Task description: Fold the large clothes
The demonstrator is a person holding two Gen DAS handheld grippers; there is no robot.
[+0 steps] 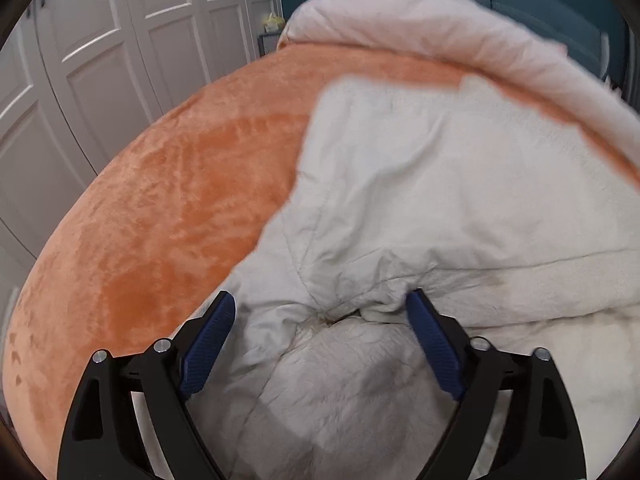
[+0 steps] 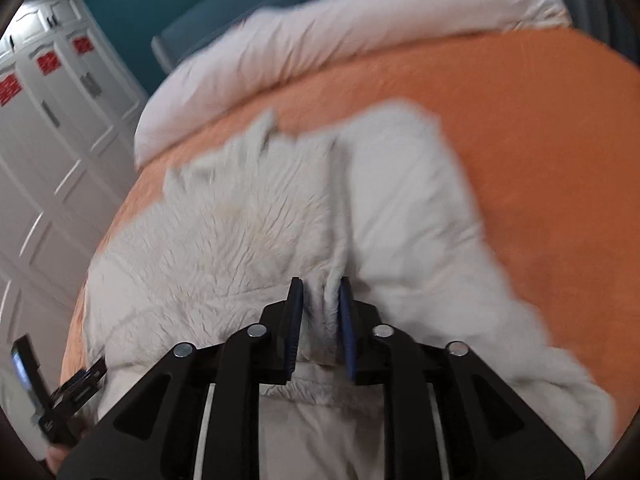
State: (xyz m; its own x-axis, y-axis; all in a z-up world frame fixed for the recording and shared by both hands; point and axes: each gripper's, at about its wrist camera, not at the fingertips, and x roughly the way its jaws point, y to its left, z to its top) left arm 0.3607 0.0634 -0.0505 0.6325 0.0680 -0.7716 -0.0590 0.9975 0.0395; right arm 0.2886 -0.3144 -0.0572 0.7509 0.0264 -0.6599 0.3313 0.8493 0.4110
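The white fleece garment (image 2: 280,220) lies crumpled on the orange bedspread (image 2: 540,160), with a rolled pale duvet (image 2: 320,40) along the far edge and no obstruction nearby. The left gripper (image 1: 322,312) stands wide open over a bunched part of the garment, gripping nothing; the right gripper (image 2: 320,292) is nearly closed, pinching a fold of it. White panelled wardrobe doors (image 1: 100,60) and a teal wall (image 2: 140,0) border the bed.

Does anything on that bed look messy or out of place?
Only the white fluffy garment: it lies crumpled on the orange bedspread, bunched into a puckered knot near the open left gripper. The right gripper pinches a fold of it. Nothing looks damaged.
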